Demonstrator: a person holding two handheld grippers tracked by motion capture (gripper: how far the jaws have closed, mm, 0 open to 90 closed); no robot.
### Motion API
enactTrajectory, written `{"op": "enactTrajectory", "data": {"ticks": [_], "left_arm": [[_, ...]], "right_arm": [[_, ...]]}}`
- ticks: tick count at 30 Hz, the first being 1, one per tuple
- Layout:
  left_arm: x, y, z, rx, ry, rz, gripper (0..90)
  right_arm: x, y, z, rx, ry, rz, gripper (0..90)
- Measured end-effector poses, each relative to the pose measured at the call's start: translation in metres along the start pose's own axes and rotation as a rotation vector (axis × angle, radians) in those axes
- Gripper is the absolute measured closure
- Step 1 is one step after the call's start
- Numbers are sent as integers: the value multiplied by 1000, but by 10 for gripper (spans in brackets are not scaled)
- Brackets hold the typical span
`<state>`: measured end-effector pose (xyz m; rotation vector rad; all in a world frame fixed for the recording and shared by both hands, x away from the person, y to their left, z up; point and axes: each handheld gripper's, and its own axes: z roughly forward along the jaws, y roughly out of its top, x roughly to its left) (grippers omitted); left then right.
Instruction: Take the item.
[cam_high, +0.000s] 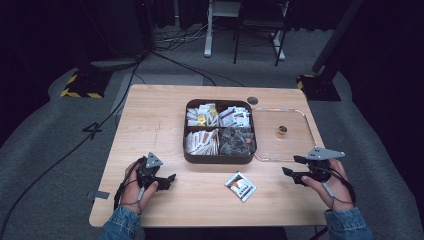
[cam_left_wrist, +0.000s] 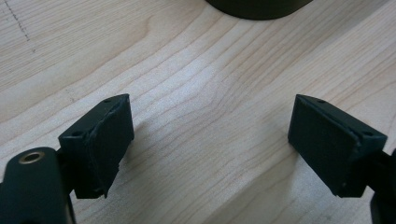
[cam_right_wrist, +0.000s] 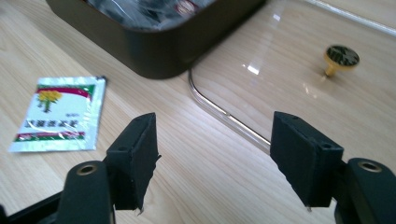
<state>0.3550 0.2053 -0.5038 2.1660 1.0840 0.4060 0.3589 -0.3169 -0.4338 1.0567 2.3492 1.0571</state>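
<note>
On the wooden tabletop (cam_high: 150, 120), a dark four-compartment box (cam_high: 220, 159) is shown at centre, its sections filled with assorted small packets (individual labels are too small to be read). Just to its right, touching or nearly touching the box wall, a clear lid (cam_high: 295, 150) with a small brass knob (cam_high: 282, 131) is laid flat. One loose sachet (cam_high: 240, 186), white with a red and green band and a yellow flower print, is seen lying flat on the bare wood in front of the box, between the two hands and apart from both.

The left gripper (cam_high: 169, 181) is held low over the tabletop at the near left, its jaws spread wide with nothing between them; only wood grain and the box edge are seen ahead of it. The right gripper (cam_high: 294, 166) is held at the near right beside the lid's corner, its jaws likewise wide apart and empty; in the right gripper view the sachet (cam_right_wrist: 58, 114) lies to the left of its jaws, the lid rim (cam_right_wrist: 224, 119) ahead.

As a judgement: the box is already uncovered, the sachet has yet to be picked up, and placing it and refitting the lid are taken to remain.
</note>
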Motion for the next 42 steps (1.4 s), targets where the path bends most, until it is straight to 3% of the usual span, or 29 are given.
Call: {"op": "enactTrajectory", "data": {"ticks": [3, 10, 20, 26, 29, 35, 42], "left_arm": [[0, 0, 1, 1, -1, -6, 140], [-1, 0, 1, 0, -1, -1, 130], [-1, 0, 1, 0, -2, 0, 128], [0, 1, 1, 3, -3, 7, 124], [0, 1, 2, 3, -5, 9, 120], [0, 2, 2, 9, -10, 13, 110], [1, 2, 3, 10, -11, 15, 101]], "right_arm": [[-5, -8, 2, 43, -11, 36, 324], [-16, -24, 9, 95, -37, 47, 322], [-14, -39, 26, 153, -59, 57, 304], [-12, -46, 32, 143, -47, 31, 281], [-13, -49, 34, 127, -45, 41, 244], [-12, -58, 42, 52, -69, 73, 31], [-11, -56, 45, 65, -78, 82, 0]]}}
